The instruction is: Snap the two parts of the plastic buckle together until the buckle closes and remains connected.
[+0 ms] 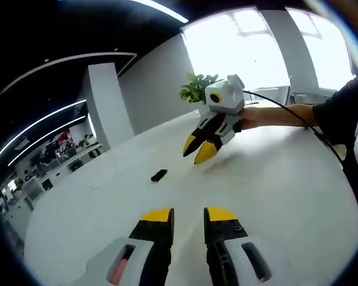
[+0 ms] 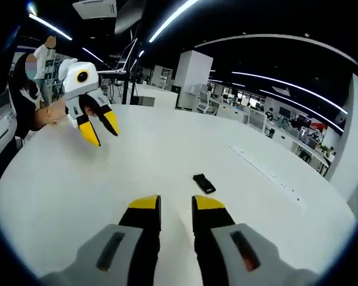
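A small black buckle (image 1: 159, 175) lies flat on the bare white desk (image 1: 274, 196), well in from every edge, and nothing touches it. In the right gripper view the buckle (image 2: 203, 183) sits just beyond the tips of that view's own jaws; it reads as one dark oblong there, so whether it is a single half or two halves lying together is too small to tell.

Both tools hang in the air over the desk, neither carrying anything. The left gripper (image 1: 188, 215) has its yellow-tipped jaws a little apart with bare desk showing through the gap, and it points toward the buckle from one side. The right gripper (image 2: 175, 204) is likewise slightly parted and empty, aimed at the piece from the opposite side. Each shows in the other's camera too, held up by a hand above the surface. Facing each other across the piece like this suits an approach from both ends, so the grasp seems not yet begun and the snap still lies ahead.

A potted plant (image 1: 196, 88) stands near the far edge of the desk. No brand, label or writing can be read anywhere.
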{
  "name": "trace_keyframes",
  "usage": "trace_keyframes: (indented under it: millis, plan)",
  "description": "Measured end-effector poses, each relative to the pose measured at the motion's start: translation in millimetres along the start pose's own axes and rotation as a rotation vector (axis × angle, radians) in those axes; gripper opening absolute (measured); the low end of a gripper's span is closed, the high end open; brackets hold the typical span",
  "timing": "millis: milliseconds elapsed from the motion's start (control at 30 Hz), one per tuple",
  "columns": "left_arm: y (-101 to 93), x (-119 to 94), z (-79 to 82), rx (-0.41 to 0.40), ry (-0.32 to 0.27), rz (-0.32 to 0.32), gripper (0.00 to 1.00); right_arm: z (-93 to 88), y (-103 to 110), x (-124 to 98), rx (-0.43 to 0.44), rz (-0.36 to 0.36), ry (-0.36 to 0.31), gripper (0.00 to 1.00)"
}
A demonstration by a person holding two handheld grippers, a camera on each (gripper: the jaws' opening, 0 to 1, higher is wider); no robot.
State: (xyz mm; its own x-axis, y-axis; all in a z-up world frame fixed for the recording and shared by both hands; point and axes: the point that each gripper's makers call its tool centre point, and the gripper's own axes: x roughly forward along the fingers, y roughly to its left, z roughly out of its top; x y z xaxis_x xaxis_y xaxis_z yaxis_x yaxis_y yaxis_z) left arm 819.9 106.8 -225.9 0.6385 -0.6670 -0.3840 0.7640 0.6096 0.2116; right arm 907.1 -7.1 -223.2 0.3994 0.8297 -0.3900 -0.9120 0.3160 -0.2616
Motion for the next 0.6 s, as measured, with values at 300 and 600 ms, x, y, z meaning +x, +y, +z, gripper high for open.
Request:
trace_keyframes:
  millis: [300,600]
  plan:
    - [-6.9,-5,-4.7,0.03,0.025,0.032,0.22,0.3,9,-9,0.023,-0.031,0.006,0.22]
    - [-3.4,-18,-10.4,-0.138,0.019,0.094,0.22,1.6,16,-22,0.089,-0.098,0.017,0.22]
